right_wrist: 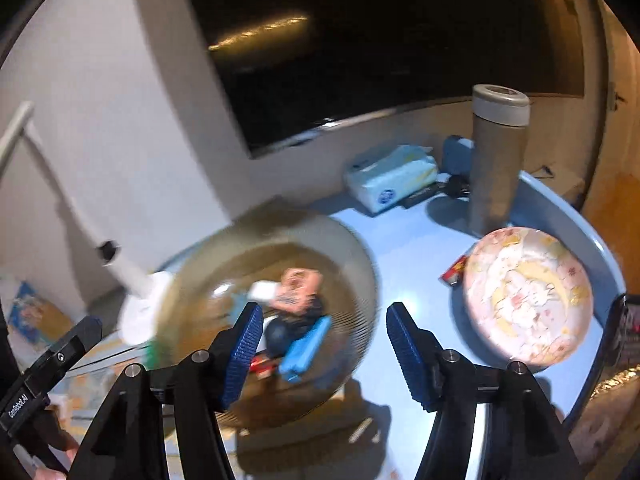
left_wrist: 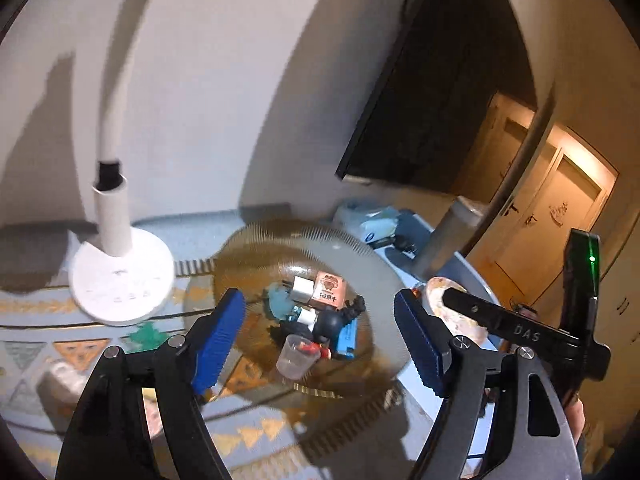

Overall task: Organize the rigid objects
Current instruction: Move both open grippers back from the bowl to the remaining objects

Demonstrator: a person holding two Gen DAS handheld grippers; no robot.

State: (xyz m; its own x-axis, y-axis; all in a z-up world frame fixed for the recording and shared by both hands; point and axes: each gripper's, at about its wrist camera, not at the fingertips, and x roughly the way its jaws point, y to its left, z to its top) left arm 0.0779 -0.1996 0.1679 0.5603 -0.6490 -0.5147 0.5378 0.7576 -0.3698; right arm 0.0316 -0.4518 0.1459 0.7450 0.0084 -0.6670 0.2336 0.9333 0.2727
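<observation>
A ribbed amber glass bowl sits on the table and holds small rigid objects: a pink box, a white plug, a blue block, a clear small cup and dark figures. My left gripper is open above the bowl, empty. The bowl shows blurred in the right wrist view, with the pink box and blue block. My right gripper is open and empty over the bowl's right edge.
A white lamp stands left of the bowl. A floral plate, a red packet, a grey flask and a tissue pack lie on the blue table. A dark screen hangs behind.
</observation>
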